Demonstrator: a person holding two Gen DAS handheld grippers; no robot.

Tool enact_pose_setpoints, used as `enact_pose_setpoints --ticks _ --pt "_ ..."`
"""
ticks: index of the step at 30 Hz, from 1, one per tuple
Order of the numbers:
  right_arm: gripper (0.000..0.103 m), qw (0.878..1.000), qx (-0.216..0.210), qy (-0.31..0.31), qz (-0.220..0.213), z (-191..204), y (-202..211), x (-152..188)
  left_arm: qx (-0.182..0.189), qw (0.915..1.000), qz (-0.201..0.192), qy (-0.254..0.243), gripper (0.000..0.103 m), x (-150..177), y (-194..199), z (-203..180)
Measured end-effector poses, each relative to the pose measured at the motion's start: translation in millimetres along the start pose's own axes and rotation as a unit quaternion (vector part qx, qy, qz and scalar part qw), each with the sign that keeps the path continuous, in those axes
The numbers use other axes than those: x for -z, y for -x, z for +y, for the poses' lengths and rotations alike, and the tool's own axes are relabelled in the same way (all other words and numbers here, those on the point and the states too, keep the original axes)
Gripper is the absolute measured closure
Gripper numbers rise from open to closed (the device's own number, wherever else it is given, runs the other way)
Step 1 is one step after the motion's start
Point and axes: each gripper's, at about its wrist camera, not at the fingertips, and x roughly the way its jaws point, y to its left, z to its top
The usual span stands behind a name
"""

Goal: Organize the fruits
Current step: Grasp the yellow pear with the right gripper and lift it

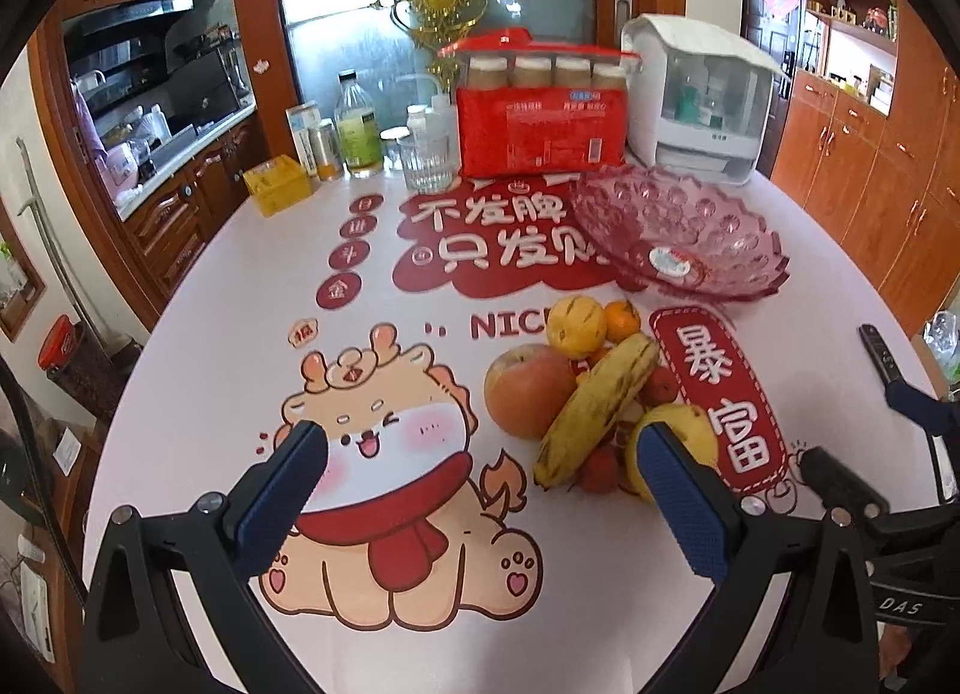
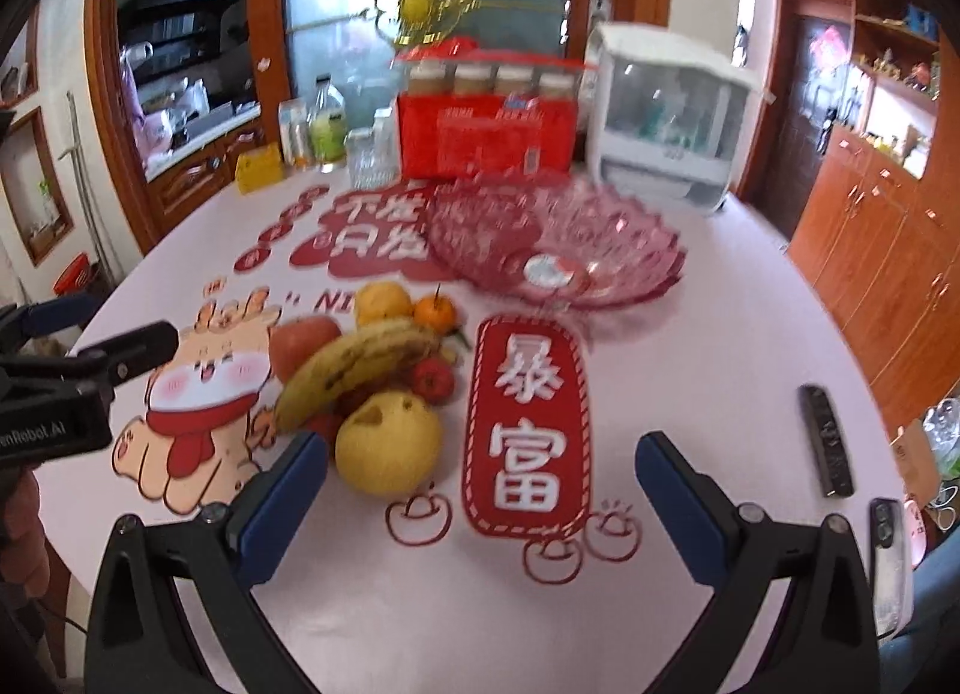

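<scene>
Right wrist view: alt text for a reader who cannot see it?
The open right gripper hovers over a printed tablecloth near a fruit pile: yellow pear, spotted banana, red apple, small orange tangerine. An empty pink glass bowl stands behind it.

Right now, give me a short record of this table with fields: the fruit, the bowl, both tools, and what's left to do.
fruit pile: banana lying across an apple, a yellow pear, a tangerine and small red fruits
bowl: pink glass bowl behind the pile, no fruit inside
left tool: open, holding nothing, near the pile
right tool: open, holding nothing, pear by its left finger
other items: remote on the table's right side
remaining: all fruit still outside the bowl
</scene>
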Motion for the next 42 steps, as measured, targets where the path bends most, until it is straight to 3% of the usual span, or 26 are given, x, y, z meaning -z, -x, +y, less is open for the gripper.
enact_pose_setpoints --ticks 10,19,24,29,42 --pt "0.003 0.996 -0.061 0.011 0.061 9.5 -59.2 17.8 0.015 0.9990 0.038 -0.016 0.001 14.8 -43.4 -2.2" --pt "0.015 0.991 -0.096 0.047 0.081 28.2 -96.1 17.8 0.028 0.9976 0.063 0.006 0.001 10.7 -72.4 11.8" --pt "0.022 0.989 -0.104 0.059 0.088 37.2 -111.2 15.6 0.037 0.9955 0.080 0.034 0.001 12.1 -84.9 23.2" --pt "0.031 0.989 -0.102 0.069 0.087 42.0 -117.5 15.0 0.034 0.9959 0.080 0.025 0.001 14.1 -90.3 21.3" --pt "0.031 0.988 -0.105 0.069 0.085 40.4 -124.3 13.7 0.044 0.9935 0.103 0.020 0.001 20.4 -104.2 7.7"
